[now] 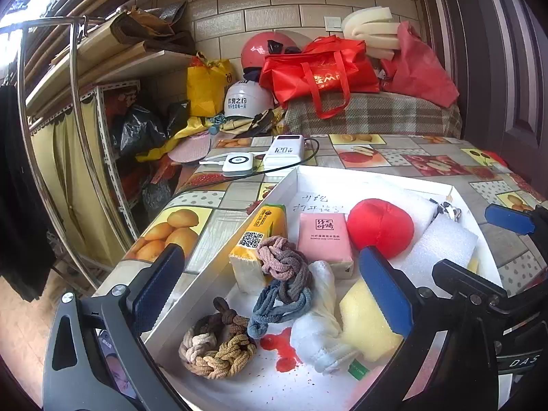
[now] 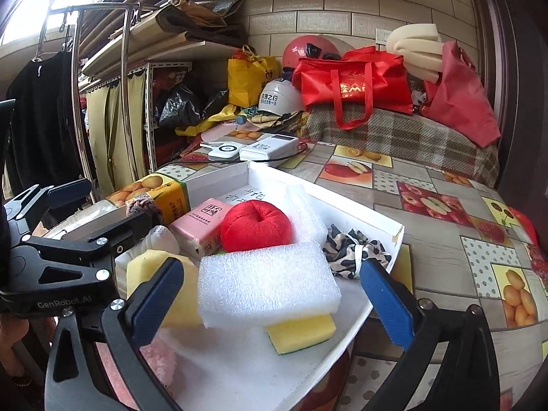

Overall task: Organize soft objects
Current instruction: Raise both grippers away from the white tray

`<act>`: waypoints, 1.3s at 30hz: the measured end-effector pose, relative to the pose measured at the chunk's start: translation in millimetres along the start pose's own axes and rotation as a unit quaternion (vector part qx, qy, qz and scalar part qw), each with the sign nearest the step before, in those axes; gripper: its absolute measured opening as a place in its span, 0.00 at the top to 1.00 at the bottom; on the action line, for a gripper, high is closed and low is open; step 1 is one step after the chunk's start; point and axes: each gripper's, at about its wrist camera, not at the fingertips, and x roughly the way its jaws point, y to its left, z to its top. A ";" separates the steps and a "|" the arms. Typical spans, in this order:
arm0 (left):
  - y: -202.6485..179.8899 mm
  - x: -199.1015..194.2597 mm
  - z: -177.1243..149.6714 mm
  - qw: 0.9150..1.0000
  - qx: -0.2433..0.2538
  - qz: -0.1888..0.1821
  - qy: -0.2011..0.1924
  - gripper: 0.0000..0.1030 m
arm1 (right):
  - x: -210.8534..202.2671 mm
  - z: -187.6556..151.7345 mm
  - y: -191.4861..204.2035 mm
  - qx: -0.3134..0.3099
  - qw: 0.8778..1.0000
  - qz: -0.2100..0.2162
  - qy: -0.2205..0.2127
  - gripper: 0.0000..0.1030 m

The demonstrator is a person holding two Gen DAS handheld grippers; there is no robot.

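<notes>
Soft objects sat gathered in a shallow white cardboard tray (image 1: 294, 178) on the fruit-patterned surface (image 2: 445, 250), suggesting the sorting was nearly finished. Inside lay a red plush apple (image 2: 255, 226), white foam block (image 2: 267, 284) over a yellow sponge (image 2: 301, 332), pink tissue pack (image 1: 325, 239), yellow tissue pack (image 1: 257, 239), braided hair ties (image 1: 215, 349), a white cloth (image 1: 318, 322) and, at the far right, a leopard-print scrunchie (image 2: 352, 250). The left hand-held gripper (image 1: 270, 294) and right hand-held gripper (image 2: 270, 304) both hung wide open above it, holding nothing.
</notes>
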 end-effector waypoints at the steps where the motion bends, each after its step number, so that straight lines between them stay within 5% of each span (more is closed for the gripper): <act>1: 0.1 0.1 0.4 1.000 0.000 0.000 -0.002 0.00 | -0.2 0.4 -1.0 0.002 1.000 -0.002 -0.001 0.00; 19: -7.3 -20.5 -6.9 0.999 -0.005 0.016 -0.033 0.00 | -30.1 -8.6 -11.1 0.033 0.997 -0.030 -0.064 0.00; 32: -41.1 -62.7 -22.6 0.998 -0.006 -0.039 -0.041 0.00 | -71.7 -30.9 -22.4 0.042 0.997 -0.025 -0.066 0.00; 39: -56.9 -75.4 -26.1 0.999 0.001 -0.044 -0.031 0.00 | -107.8 -49.9 -57.4 0.082 0.993 -0.065 -0.062 0.00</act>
